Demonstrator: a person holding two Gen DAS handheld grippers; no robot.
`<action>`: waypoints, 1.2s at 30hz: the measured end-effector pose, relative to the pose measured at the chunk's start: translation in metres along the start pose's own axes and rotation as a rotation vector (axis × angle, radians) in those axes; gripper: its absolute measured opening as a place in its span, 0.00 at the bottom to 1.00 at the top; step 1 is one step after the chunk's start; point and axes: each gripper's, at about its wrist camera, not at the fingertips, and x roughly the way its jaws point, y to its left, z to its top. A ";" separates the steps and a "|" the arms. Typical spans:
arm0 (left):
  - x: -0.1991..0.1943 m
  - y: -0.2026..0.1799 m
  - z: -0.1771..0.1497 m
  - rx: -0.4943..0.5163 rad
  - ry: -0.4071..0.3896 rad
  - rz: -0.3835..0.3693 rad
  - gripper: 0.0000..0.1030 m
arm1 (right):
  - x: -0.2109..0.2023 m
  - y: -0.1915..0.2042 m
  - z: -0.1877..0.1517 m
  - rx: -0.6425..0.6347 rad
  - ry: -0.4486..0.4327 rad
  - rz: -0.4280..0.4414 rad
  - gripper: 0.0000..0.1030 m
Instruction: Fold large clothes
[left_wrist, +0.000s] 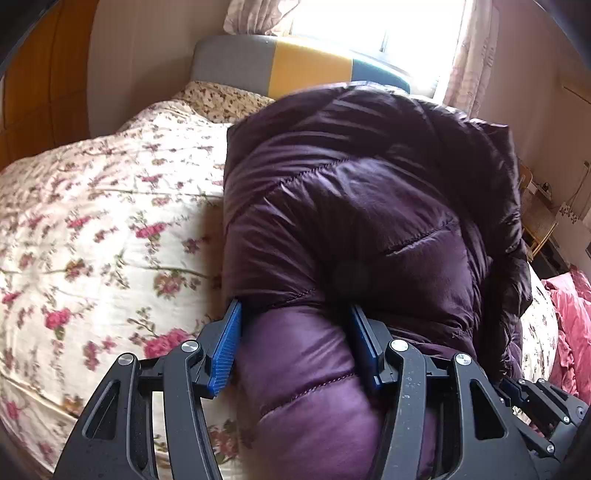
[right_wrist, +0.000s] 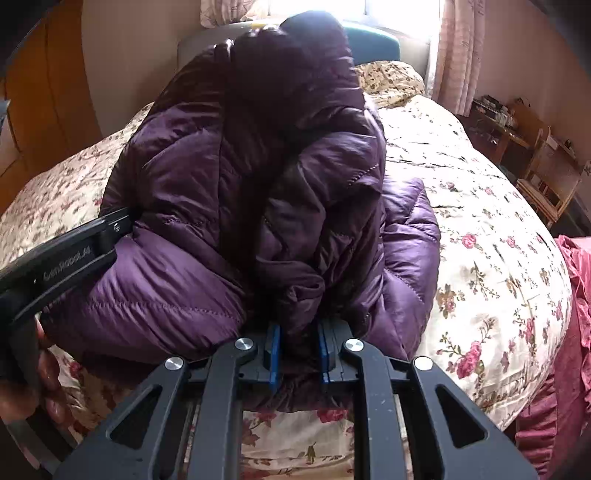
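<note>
Purple puffer jacket (left_wrist: 369, 206) heaped on floral bedspread (left_wrist: 92, 221), gripped at near edge from two sides. Left gripper (left_wrist: 295, 325) half-spread, blue pads (left_wrist: 225, 350) pressed around a thick padded roll. Right gripper (right_wrist: 297, 343) nearly closed, pinching a thinner bunched fold (right_wrist: 299, 291). Beyond both, colour-block headboard (left_wrist: 295, 66) and bright window.

Purple quilted puffer jacket (left_wrist: 369, 192), shiny fabric, bunched into a bulky heap with sleeves folded inward, lying across the middle of the bed (right_wrist: 480, 206), its far end raised toward the headboard, near end toward the foot edge
</note>
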 end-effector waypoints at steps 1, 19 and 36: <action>-0.003 0.001 0.002 -0.001 -0.002 -0.001 0.53 | -0.004 0.002 0.002 -0.003 -0.003 -0.004 0.15; -0.049 0.007 0.017 -0.002 -0.088 -0.010 0.53 | -0.086 0.007 0.029 0.029 -0.136 -0.034 0.57; -0.040 0.013 0.040 -0.044 -0.088 -0.006 0.53 | -0.069 0.030 0.078 -0.004 -0.196 -0.075 0.55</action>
